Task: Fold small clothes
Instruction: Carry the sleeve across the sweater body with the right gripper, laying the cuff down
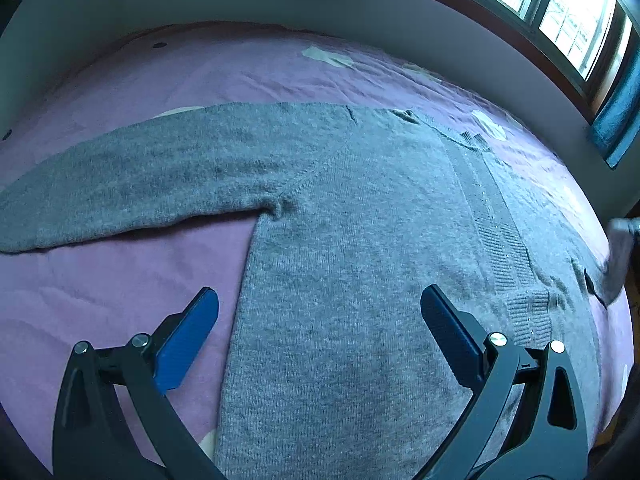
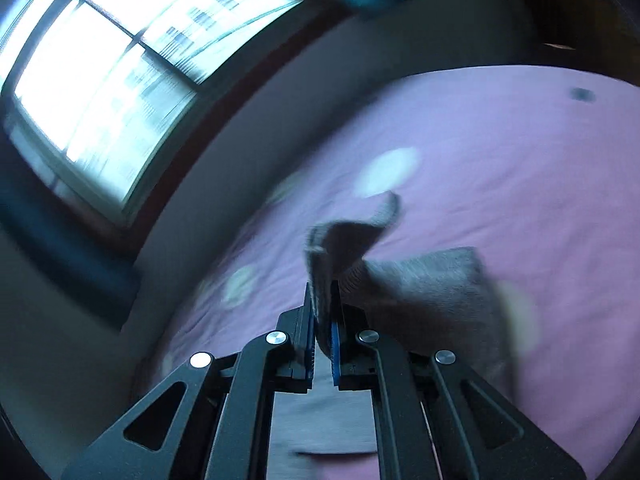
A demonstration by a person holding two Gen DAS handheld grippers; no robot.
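A grey knitted sweater (image 1: 352,240) lies spread flat on a purple bedsheet (image 1: 100,288), one sleeve (image 1: 132,184) stretched out to the left. My left gripper (image 1: 320,312) is open and empty, hovering over the sweater's lower left side edge. My right gripper (image 2: 322,304) is shut on a fold of the grey sweater (image 2: 400,276) and holds it lifted above the sheet; the view is blurred by motion. The lifted fabric shows at the right edge of the left wrist view (image 1: 616,268).
The purple sheet (image 2: 500,160) has pale round spots (image 2: 386,178). A grey wall and a bright window (image 2: 132,64) with blue curtains (image 1: 616,120) run along the far side of the bed. The bed edge is close on the right.
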